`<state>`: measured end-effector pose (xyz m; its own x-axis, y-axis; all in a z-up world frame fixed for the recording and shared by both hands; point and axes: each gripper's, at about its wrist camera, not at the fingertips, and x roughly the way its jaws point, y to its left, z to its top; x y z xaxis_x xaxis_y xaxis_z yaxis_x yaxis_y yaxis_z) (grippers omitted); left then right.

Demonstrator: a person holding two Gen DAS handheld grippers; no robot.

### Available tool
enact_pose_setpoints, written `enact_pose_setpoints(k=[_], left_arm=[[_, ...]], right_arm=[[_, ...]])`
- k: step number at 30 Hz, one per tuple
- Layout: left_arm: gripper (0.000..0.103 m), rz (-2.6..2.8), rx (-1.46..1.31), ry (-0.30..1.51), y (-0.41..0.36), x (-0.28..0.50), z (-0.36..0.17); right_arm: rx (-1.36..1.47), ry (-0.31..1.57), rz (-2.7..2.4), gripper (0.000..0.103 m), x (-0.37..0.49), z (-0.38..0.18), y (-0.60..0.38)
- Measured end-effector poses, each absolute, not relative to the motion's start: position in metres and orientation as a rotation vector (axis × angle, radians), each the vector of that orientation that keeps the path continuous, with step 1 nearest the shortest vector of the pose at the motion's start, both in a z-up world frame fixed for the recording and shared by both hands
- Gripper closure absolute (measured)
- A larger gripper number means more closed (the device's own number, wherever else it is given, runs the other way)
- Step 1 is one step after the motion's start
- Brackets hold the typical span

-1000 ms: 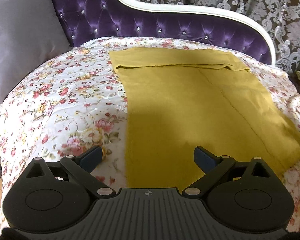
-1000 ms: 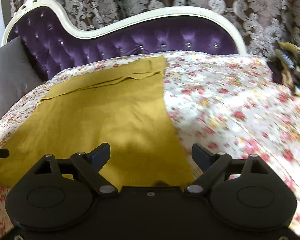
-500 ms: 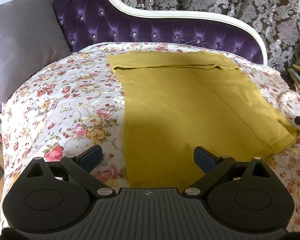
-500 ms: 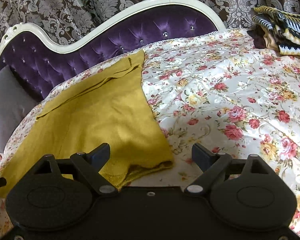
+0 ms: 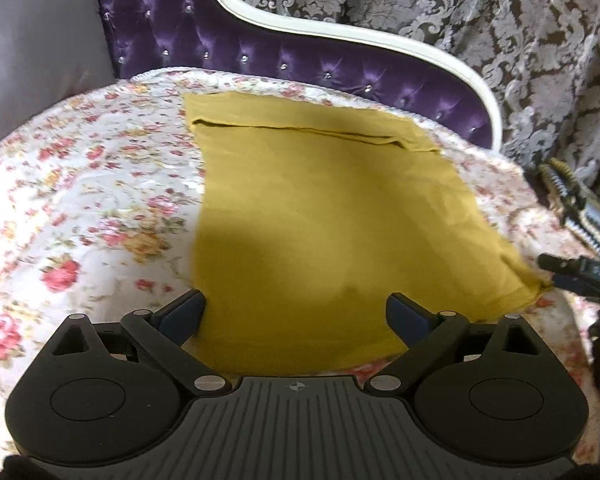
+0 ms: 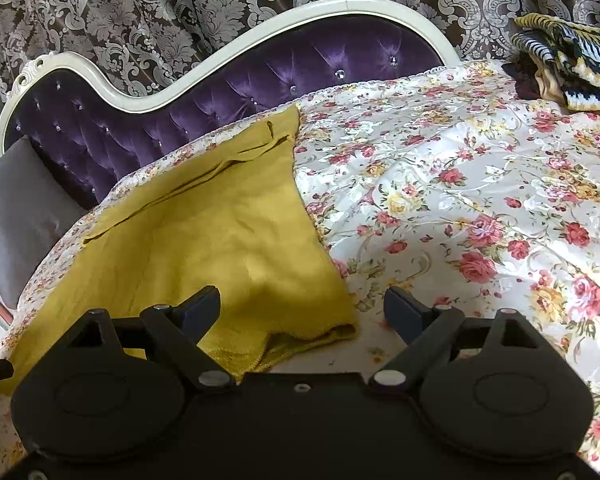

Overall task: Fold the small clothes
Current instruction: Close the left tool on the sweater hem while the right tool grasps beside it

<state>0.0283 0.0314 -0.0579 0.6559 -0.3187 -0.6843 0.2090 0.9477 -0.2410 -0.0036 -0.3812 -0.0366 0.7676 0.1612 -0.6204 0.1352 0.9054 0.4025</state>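
Both grippers have dropped closer to the mustard cloth (image 5: 332, 216) spread on the floral bedspread (image 5: 84, 216), left gripper (image 5: 296, 312) and right gripper (image 6: 302, 306) straddling its near corners, jaws released. A folded striped blanket (image 6: 576, 68) lies at the bed's far right corner, a grey pillow (image 5: 40, 48) at the purple headboard (image 5: 260, 52)

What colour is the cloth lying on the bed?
Mustard yellow cloth, plain with no pattern; the left wrist view shows it best.

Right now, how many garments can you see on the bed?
2: the mustard cloth spread flat between both open grippers, and a striped knit heaped at the bed's far right corner. That heap may hide more.
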Motion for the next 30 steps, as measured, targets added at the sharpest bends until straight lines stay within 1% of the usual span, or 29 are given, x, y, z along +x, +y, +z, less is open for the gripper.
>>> enact_pose_setpoints(k=[4,6,7,8,9,12,16,24,25,27,29,30], left_arm=[[0.007,-0.286,-0.179,0.789,0.033,0.028,-0.06],[0.035,-0.279,-0.194,0.784,0.034,0.027,-0.059],[0.066,-0.259,-0.217,0.788,0.037,0.028,-0.06],[0.089,-0.234,-0.248,0.795,0.042,0.029,-0.063],[0.095,-0.223,-0.284,0.802,0.047,0.031,-0.066],[0.096,-0.243,-0.381,0.793,0.061,0.031,-0.071],[0.096,-0.231,-0.331,0.768,0.06,0.028,-0.063],[0.097,-0.171,-0.386,0.757,0.085,0.021,-0.06],[0.097,-0.169,-0.395,0.757,0.086,0.021,-0.059],[0.097,-0.176,-0.39,0.76,0.086,0.02,-0.059],[0.097,-0.178,-0.376,0.758,0.083,0.021,-0.058],[0.097,-0.178,-0.375,0.758,0.082,0.021,-0.058]], right_arm=[[0.458,0.696,0.027,0.013,-0.004,-0.036,-0.382],[0.466,0.695,0.036,0.013,-0.004,-0.037,-0.383],[0.468,0.697,0.04,0.013,-0.003,-0.038,-0.384],[0.469,0.7,0.045,0.013,-0.002,-0.039,-0.384],[0.47,0.702,0.049,0.013,-0.002,-0.039,-0.384],[0.466,0.708,0.052,0.013,0.0,-0.039,-0.383],[0.468,0.724,0.05,0.013,0.002,-0.041,-0.385],[0.496,0.759,0.07,0.013,0.008,-0.043,-0.387],[0.501,0.763,0.076,0.015,0.008,-0.044,-0.387],[0.514,0.776,0.082,0.028,0.01,-0.046,-0.387],[0.514,0.789,0.077,0.057,0.012,-0.048,-0.386],[0.509,0.794,0.073,0.065,0.013,-0.049,-0.386]])
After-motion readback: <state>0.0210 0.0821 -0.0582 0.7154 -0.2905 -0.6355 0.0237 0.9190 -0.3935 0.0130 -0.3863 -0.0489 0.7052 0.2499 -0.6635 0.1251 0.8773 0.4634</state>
